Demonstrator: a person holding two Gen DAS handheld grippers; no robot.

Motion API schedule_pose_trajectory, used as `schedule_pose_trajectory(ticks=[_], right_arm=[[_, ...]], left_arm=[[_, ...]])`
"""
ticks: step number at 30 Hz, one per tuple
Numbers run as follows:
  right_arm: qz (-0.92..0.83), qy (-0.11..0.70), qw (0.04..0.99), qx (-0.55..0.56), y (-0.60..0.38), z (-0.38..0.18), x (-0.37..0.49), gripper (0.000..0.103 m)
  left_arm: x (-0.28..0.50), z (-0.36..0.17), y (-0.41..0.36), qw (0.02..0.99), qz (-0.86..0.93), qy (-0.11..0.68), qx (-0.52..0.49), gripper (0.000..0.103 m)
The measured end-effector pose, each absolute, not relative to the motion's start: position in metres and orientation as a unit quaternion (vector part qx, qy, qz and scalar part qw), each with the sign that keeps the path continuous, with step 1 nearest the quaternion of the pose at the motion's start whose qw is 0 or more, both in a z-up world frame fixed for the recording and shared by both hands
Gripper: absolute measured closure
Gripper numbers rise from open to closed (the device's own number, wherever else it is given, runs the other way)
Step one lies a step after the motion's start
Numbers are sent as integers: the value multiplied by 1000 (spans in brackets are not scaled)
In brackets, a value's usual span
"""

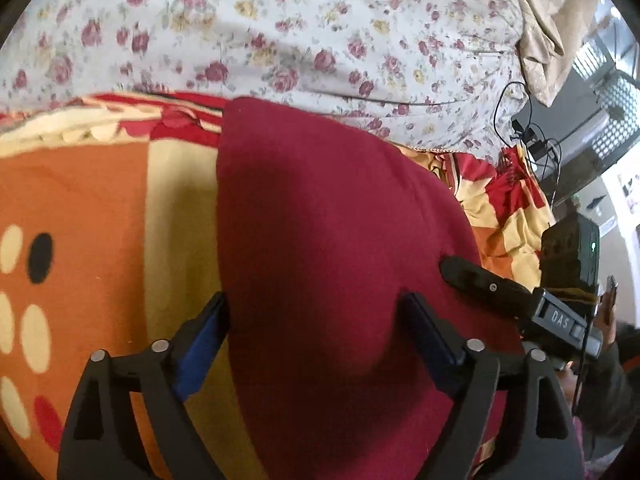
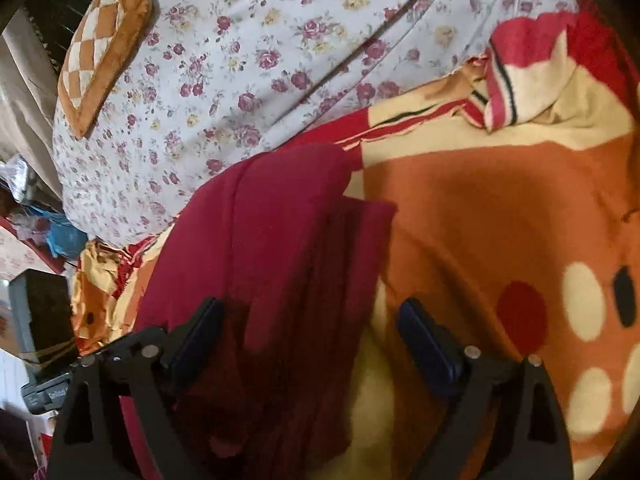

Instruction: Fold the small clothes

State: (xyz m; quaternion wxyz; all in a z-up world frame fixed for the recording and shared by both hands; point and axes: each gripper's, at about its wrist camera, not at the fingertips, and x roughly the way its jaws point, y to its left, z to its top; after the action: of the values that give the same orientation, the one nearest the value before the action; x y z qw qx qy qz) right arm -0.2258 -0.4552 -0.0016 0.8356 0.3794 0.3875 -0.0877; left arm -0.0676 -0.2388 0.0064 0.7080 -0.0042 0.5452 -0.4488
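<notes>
A maroon cloth [image 1: 320,240] lies folded lengthwise on an orange, cream and red blanket [image 1: 100,220]. My left gripper [image 1: 316,320] is open and hovers over the cloth's near part, its blue pads apart and empty. My right gripper [image 2: 312,324] is open too, above the stacked folds of the same maroon cloth [image 2: 280,240] near its right edge. The right gripper also shows in the left wrist view [image 1: 460,272], its black finger resting over the cloth's right side.
A white floral bedsheet [image 1: 280,32] covers the bed beyond the blanket [image 2: 500,220]. A checked orange cushion [image 2: 104,40] lies at the far left. Black cables and a charger [image 1: 532,136] lie at the bed's right edge. A black box [image 2: 40,312] stands left.
</notes>
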Motion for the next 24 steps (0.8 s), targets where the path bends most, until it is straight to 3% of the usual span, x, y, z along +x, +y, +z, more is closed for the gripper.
schedule_pose_trajectory(ticks=[2,3,4,7,9,19,21,24], right_arm=[[-76,387,839,375,-453,-4,-222,15],[-63,386,842,371,-450,-3,-219,29],[-58,384,844,370,-449,-2,-217,40],[-62,387,848,357,-441,9,-215,54],[-59,381,848,365,-437,20,-218,57],[41,391,840,374,-367,51,-210,58],[37,421,832,360,-347,36,-199,51],[-11,445,852,274,-323,32,-200,37]], left_arm=[[-65,2,-239,701,-447,556,-14,22],[-66,2,-239,702,-449,553,-12,24],[-68,4,-239,705,-452,547,-5,32],[-76,13,-234,713,-454,534,8,51],[-77,23,-226,712,-455,535,2,59],[-89,64,-131,730,-425,534,22,59],[-88,48,-119,732,-401,550,29,57],[-87,25,-106,735,-375,565,13,42]])
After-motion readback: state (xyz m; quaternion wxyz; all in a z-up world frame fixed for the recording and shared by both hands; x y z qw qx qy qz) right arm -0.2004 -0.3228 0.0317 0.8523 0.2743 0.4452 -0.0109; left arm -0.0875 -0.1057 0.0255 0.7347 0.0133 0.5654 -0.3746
